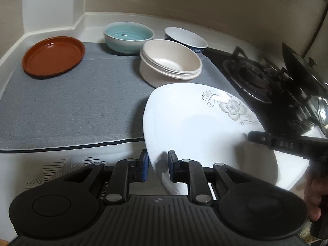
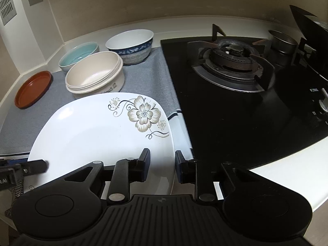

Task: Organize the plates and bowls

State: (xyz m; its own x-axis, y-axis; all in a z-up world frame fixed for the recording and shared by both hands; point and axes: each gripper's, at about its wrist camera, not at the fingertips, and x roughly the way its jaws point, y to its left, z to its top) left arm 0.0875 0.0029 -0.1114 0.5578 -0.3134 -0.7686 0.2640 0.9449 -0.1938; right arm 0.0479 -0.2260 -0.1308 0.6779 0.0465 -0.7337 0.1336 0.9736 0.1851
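I hold a white square plate [image 1: 205,127] with a grey flower print between both grippers, lifted over the counter's front edge. My left gripper [image 1: 158,165] is shut on its left rim, one pad above and one below. My right gripper [image 2: 162,165] is shut on the plate [image 2: 92,131] at its right rim. On the grey mat [image 1: 71,106] behind it stand a stack of cream bowls [image 1: 170,61], a teal bowl [image 1: 128,37], a blue-patterned bowl [image 1: 185,39] and a brown plate [image 1: 53,55].
A black gas stove [image 2: 231,61] with an iron burner grate lies right of the mat, and a metal pot [image 2: 283,43] sits behind it. A dark lid [image 1: 301,67] stands at the stove's far side. White walls close the counter at the back and left.
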